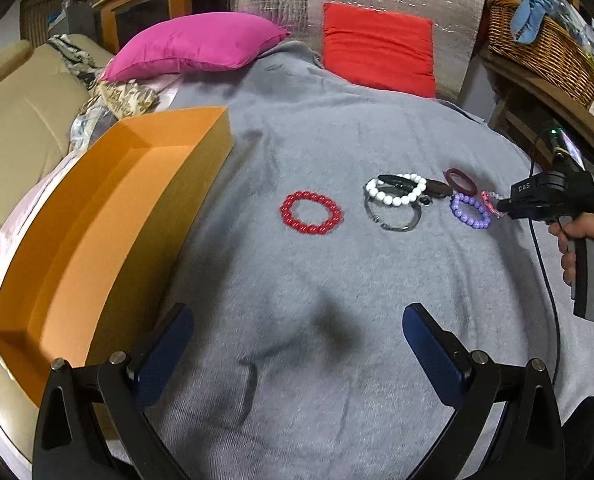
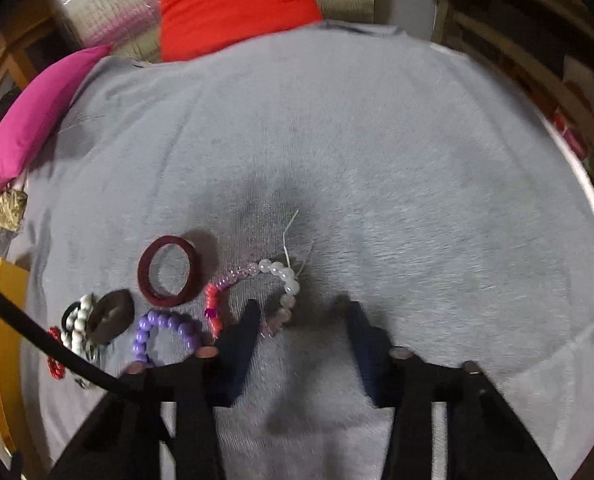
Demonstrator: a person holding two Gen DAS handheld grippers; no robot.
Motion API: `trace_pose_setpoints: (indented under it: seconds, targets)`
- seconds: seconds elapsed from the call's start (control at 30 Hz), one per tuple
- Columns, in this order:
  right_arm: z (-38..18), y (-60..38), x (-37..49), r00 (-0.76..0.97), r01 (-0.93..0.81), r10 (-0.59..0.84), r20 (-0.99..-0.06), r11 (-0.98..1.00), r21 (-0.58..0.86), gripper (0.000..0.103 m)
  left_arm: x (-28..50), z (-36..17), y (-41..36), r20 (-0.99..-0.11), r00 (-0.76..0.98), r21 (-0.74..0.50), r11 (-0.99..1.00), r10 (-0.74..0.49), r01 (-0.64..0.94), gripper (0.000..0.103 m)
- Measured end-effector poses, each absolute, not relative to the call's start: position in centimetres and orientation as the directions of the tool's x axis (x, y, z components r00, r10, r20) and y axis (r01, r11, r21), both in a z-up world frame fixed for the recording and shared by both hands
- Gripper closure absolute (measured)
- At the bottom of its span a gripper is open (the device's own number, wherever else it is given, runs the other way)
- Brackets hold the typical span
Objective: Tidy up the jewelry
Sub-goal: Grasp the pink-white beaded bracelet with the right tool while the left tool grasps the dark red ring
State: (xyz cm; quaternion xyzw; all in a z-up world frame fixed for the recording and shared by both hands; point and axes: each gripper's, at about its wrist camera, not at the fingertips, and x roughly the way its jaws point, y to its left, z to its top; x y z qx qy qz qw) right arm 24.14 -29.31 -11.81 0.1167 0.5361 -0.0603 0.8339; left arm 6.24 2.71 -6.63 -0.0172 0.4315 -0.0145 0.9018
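On the grey blanket lie a red bead bracelet, a white bead bracelet over a silver bangle, a purple bead bracelet, and a maroon ring. An open orange box stands at the left. My left gripper hovers open above bare blanket, nothing between its fingers. My right gripper points down at a pink-and-white bead bracelet. Its left finger sits inside the loop, and the loop's right side lies between the jaws, which still show a gap. The purple bracelet and maroon ring lie just left.
A pink pillow and a red pillow lie at the blanket's far edge. A wicker basket sits on a shelf at the right. A black cable crosses the right wrist view's lower left. A hand holds the right gripper's handle.
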Motion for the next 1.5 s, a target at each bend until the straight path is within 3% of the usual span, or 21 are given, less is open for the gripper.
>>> trace_pose_setpoints:
  seconds: [0.07,0.37,0.6,0.73,0.8,0.87,1.0,1.1,1.13,1.17,1.2,1.5]
  targets:
    - [-11.9,-29.4,24.3,0.415,0.224,0.028,-0.91,0.966,0.131,0.095,6.7,-6.3,2.1,-0.772,0.634,-0.032,0.999,-0.044,0.031,0.0]
    - [-11.5,-33.5,19.9,0.506,0.243,0.081,-0.859,0.942,0.232,0.095,12.8,-3.7,-3.1,-0.751,0.645,-0.038,0.984,-0.142,0.173,0.0]
    - [-12.1,-34.4,16.1,0.551,0.23,0.12,-0.826,0.929,0.288,0.095,22.4,-4.3,-10.1,-0.828,0.511,-0.074,0.948,-0.231,0.309,0.0]
    - [-12.1,-34.7,15.0,0.578,0.219,0.127,-0.806,0.927,0.304,0.095,26.7,-6.3,-13.7,-0.888,0.415,-0.048,0.938,-0.197,0.342,0.001]
    - [-12.2,-34.9,14.8,0.59,0.216,0.128,-0.797,0.927,0.308,0.095,27.9,-7.4,-14.7,-0.908,0.378,-0.038,0.936,-0.178,0.35,0.008]
    - [-12.3,-35.1,14.7,0.599,0.211,0.134,-0.789,0.925,0.317,0.095,29.2,-8.6,-15.5,-0.926,0.326,-0.069,0.935,-0.19,0.348,0.028]
    - [-12.8,-35.9,14.5,0.608,0.207,0.144,-0.781,0.921,0.331,0.095,30.9,-10.6,-16.5,-0.957,0.221,-0.106,0.939,-0.186,0.328,0.032]
    - [-12.8,-36.2,14.6,0.616,0.202,0.152,-0.773,0.918,0.342,0.095,31.8,-10.8,-16.8,-0.96,0.218,-0.102,0.944,-0.176,0.315,0.046]
    - [-12.6,-36.3,14.2,0.618,0.2,0.154,-0.771,0.918,0.344,0.095,32.1,-10.8,-16.8,-0.962,0.212,-0.105,0.948,-0.174,0.302,0.06]
    - [-12.6,-36.3,14.2,0.619,0.198,0.155,-0.77,0.918,0.344,0.095,32.5,-10.9,-16.7,-0.963,0.207,-0.106,0.951,-0.17,0.289,0.083]
    - [-12.6,-36.3,14.1,0.62,0.196,0.157,-0.769,0.918,0.345,0.095,32.7,-10.9,-16.7,-0.964,0.2,-0.114,0.951,-0.176,0.286,0.093]
    - [-12.1,-35.8,14.7,0.63,0.2,0.137,-0.764,0.922,0.331,0.095,31.5,-7.4,-14.3,-0.933,0.244,-0.187,0.938,-0.262,0.292,0.098]
